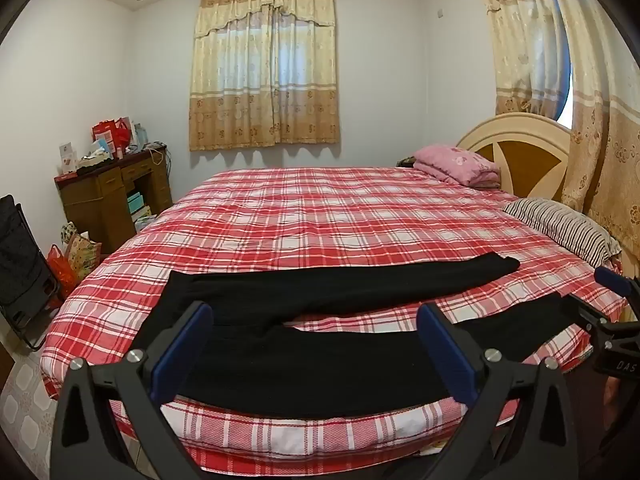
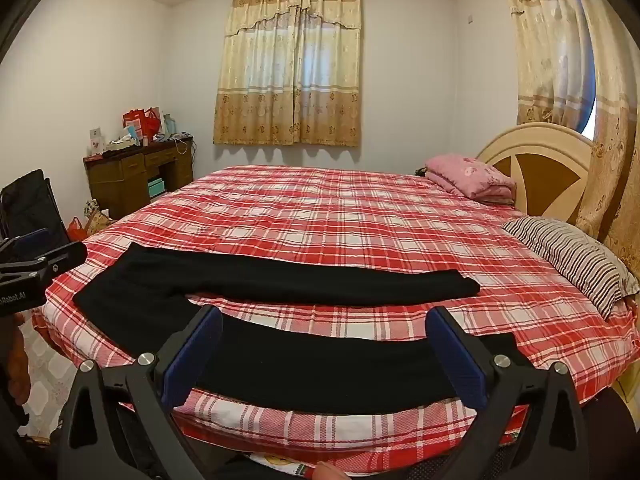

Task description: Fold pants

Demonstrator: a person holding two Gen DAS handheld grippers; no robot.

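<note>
nearest us, left gripper (image 1: 316,344) and right gripper (image 2: 324,344), fingers spread wide, holding nothing. beyond, black pants (image 2: 280,280) flat along the near edge of the red plaid bed (image 2: 340,208), legs parted. farthest, striped pillow (image 2: 572,252), pink quilt (image 2: 472,178).

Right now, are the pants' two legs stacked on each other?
No. The black pants lie spread on the plaid bedspread, legs apart with checked fabric showing between.

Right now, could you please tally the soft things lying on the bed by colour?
Black: 1, the pants, spread flat with legs apart.
Pink: 1, the folded quilt by the headboard.
Striped: 1, the pillow.
Total: 3, all on the red plaid bedspread.
</note>
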